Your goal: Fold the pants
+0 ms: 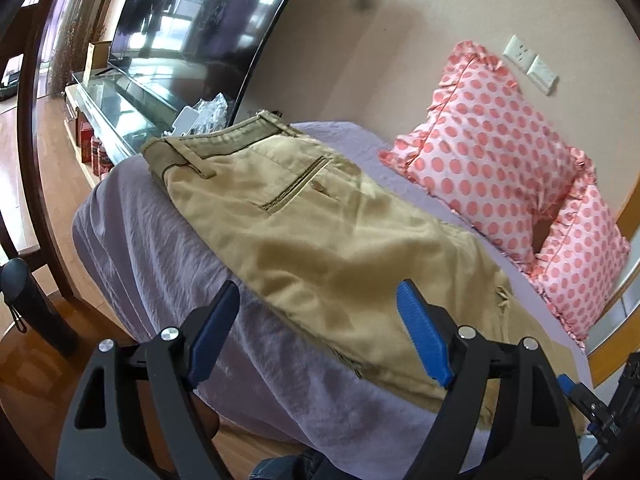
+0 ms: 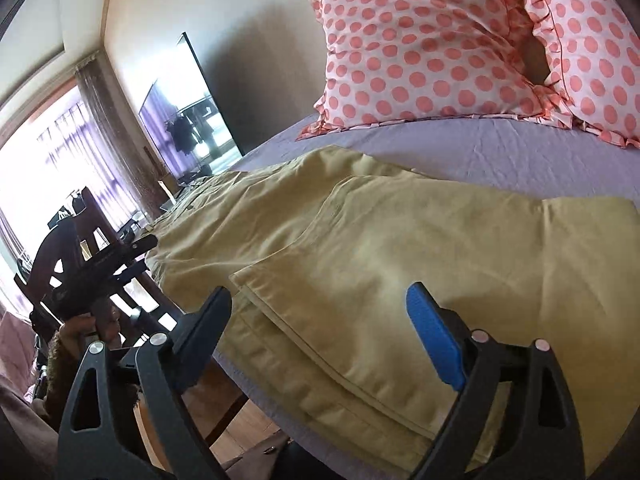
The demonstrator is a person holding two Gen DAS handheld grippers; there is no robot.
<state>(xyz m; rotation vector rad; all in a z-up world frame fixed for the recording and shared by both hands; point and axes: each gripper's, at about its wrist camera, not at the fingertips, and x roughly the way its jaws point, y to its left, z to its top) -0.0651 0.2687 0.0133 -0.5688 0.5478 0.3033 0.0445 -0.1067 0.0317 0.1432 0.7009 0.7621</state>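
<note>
khaki cotton pants (image 1: 320, 232) flat on lavender-sheeted bed (image 1: 168, 248), legs doubled over. left tongs (image 1: 320, 328) & right tongs (image 2: 320, 336) both spread wide, nothing gripped, above pants.

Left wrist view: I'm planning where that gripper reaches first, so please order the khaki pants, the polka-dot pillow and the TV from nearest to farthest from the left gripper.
1. The khaki pants, directly ahead of the open left gripper, on the purple sheet.
2. The polka-dot pillow, beyond the pants, up to the right against the wall.
3. The TV, past the bed's far end, upper left.
</note>
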